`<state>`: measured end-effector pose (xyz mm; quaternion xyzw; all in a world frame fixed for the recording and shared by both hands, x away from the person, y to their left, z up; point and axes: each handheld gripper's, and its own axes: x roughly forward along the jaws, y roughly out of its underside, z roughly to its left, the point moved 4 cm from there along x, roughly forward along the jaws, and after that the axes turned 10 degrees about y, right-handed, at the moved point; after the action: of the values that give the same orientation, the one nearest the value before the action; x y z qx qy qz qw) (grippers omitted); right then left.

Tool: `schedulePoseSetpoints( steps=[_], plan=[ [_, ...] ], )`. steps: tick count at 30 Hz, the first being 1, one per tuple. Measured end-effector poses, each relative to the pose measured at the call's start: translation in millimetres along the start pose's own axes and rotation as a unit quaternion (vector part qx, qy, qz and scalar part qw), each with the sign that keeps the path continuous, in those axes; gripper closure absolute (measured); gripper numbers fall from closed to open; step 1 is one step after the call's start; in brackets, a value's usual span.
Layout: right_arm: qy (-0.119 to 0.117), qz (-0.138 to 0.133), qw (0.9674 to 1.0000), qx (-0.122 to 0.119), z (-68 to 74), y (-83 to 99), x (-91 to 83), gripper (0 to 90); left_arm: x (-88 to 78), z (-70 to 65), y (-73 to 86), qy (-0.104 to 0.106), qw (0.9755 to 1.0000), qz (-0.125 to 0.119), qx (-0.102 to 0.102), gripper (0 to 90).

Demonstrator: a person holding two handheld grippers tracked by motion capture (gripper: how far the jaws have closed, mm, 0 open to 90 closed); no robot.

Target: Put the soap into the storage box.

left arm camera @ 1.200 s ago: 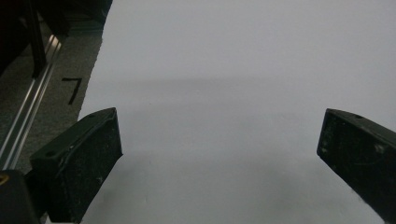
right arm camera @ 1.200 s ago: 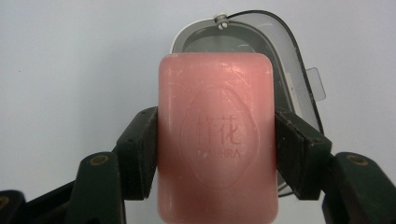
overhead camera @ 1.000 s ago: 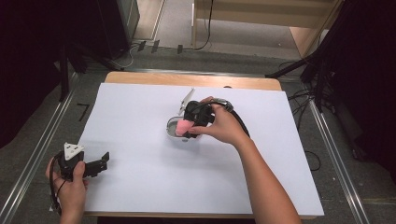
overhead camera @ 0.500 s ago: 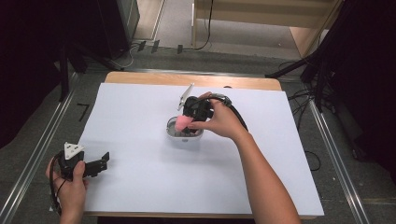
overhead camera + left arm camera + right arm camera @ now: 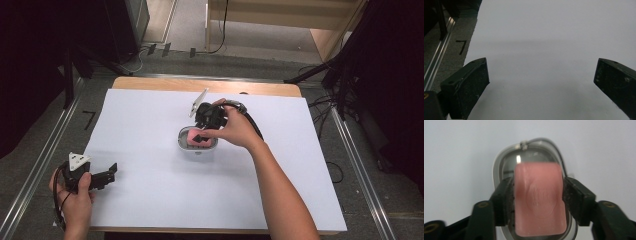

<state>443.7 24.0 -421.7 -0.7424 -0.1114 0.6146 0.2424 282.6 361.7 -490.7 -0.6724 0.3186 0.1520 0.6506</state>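
Observation:
A pink bar of soap [image 5: 538, 200] is clamped between the two black jaws of my right gripper [image 5: 537, 198], which is shut on it. The soap hangs just over a shiny metal soap dish [image 5: 499, 167] that sits on the white table. From above, the same soap [image 5: 192, 138] and dish [image 5: 197, 149] lie near the table's middle, under my right gripper [image 5: 199, 136]. My left gripper [image 5: 109, 175] rests near the front left corner, open with nothing between its jaws; its own view has the left gripper [image 5: 541, 80] over bare white sheet.
A white sheet [image 5: 150, 200] covers the wooden table. A black cable [image 5: 247, 117] trails from the right gripper across the sheet. Metal rails [image 5: 45, 160] run along the floor on the left, and black stands and cables lie to the right.
My right gripper has carried the soap toward the person and down over the soap dish. The left gripper has stayed where it was.

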Motion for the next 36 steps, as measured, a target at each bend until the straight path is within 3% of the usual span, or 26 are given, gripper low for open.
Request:
schedulePoseSetpoints(
  steps=[1,4,9,14,18,29,36],
  plan=[
    [-0.001,-0.014,0.9998,0.013,-2.2,-2.1,-4.2,41.6,0.0,0.0,0.0,0.000,1.0000,0.001,0.000,0.1],
    [0.001,-0.013,0.9995,0.029,-3.0,-2.2,-10.1,35.9,0.1,-0.1,0.0,0.000,1.0000,0.001,-0.001,0.1],
    [0.005,0.003,0.9997,0.025,-1.4,5.4,-12.3,32.6,0.1,0.2,-0.1,0.000,1.0000,0.002,0.000,0.1],
    [0.008,-0.005,0.9987,0.050,-3.7,15.7,-18.1,28.5,0.1,0.0,0.0,0.000,1.0000,0.001,-0.001,0.1],
    [0.010,0.005,0.9979,0.064,-2.8,27.5,-19.7,22.8,0.2,-0.1,0.0,0.000,1.0000,0.001,0.000,0.1],
    [0.055,0.036,0.9913,0.114,1.6,64.5,-26.8,0.0,0.2,-0.2,0.0,0.000,1.0000,0.000,0.000,0.1],
    [0.067,0.038,0.9886,0.129,4.7,83.7,-30.2,0.0,-0.1,-0.3,0.1,-0.001,1.0000,0.001,0.001,0.1]
  ],
)
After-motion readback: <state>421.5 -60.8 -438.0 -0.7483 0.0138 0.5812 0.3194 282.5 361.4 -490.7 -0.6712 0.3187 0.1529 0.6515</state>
